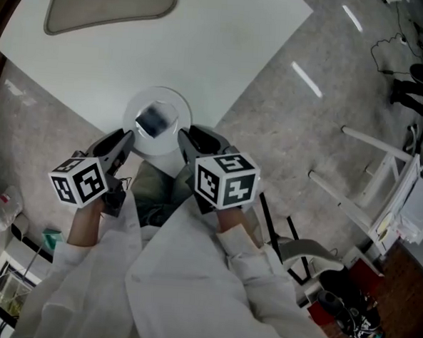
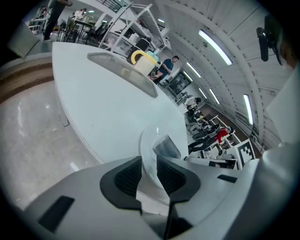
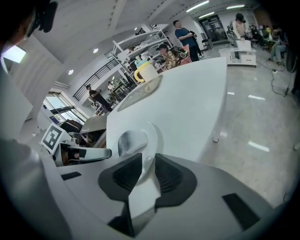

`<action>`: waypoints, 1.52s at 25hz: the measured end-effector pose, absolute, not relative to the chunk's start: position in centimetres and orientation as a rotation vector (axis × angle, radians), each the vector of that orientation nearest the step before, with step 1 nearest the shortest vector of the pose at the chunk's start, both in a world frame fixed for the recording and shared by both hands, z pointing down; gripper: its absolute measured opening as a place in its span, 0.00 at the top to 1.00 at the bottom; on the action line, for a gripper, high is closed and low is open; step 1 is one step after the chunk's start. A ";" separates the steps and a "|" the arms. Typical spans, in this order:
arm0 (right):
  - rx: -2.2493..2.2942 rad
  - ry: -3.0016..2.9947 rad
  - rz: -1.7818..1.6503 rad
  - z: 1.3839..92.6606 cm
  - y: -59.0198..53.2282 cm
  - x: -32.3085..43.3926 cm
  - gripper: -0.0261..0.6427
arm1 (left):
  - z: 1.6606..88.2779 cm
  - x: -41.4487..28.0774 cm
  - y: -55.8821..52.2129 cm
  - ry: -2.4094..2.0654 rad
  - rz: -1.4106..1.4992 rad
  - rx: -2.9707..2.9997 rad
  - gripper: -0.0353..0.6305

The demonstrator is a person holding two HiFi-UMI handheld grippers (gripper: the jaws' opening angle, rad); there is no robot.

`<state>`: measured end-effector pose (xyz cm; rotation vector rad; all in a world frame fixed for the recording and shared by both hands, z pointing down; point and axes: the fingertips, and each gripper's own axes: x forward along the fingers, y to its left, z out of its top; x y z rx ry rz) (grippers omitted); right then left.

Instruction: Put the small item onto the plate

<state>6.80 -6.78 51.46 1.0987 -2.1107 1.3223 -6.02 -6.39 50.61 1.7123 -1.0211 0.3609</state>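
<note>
The plate [image 1: 174, 102] stood at the near corner of the white desk [image 1: 204, 50]. The small item [image 1: 152, 120], a grey, part-shiny piece, lay on the plate at about its middle. 1 shallow beige tray [image 1: 111, 5] lay at the far end of the desk, well apart from the plate.

The left gripper [image 1: 128, 137] was at the plate's left rim and the right gripper [image 1: 185, 136] at its right rim, so the plate lay between the 2 tips. Neither gripper touched the small item.

In the left gripper view, the left gripper's [image 2: 149, 171] jaws stood narrowly apart, with the plate's rim [image 2: 150, 140] showing in the gap and the item [image 2: 166, 146] beyond it. In the right gripper view, the right gripper's [image 3: 147, 171] jaws were likewise narrowly apart, with the plate's rim [image 3: 152, 133] in line with the gap and the item [image 3: 131, 140] beyond. Whether any pad pressed on the rim could not be determined.
</note>
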 end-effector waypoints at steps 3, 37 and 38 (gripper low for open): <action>1.124 -2.096 1.331 51.7 -6.9 7.1 0.84 | 50.9 -6.2 -6.4 -1.032 0.368 1.712 0.83; 1.069 -2.102 1.305 49.7 -7.5 7.6 0.87 | 49.1 -5.6 -6.0 -1.078 0.381 1.711 0.85; 1.059 -2.110 1.301 49.6 -7.7 7.7 0.87 | 48.9 -5.6 -6.1 -1.085 0.374 1.712 0.85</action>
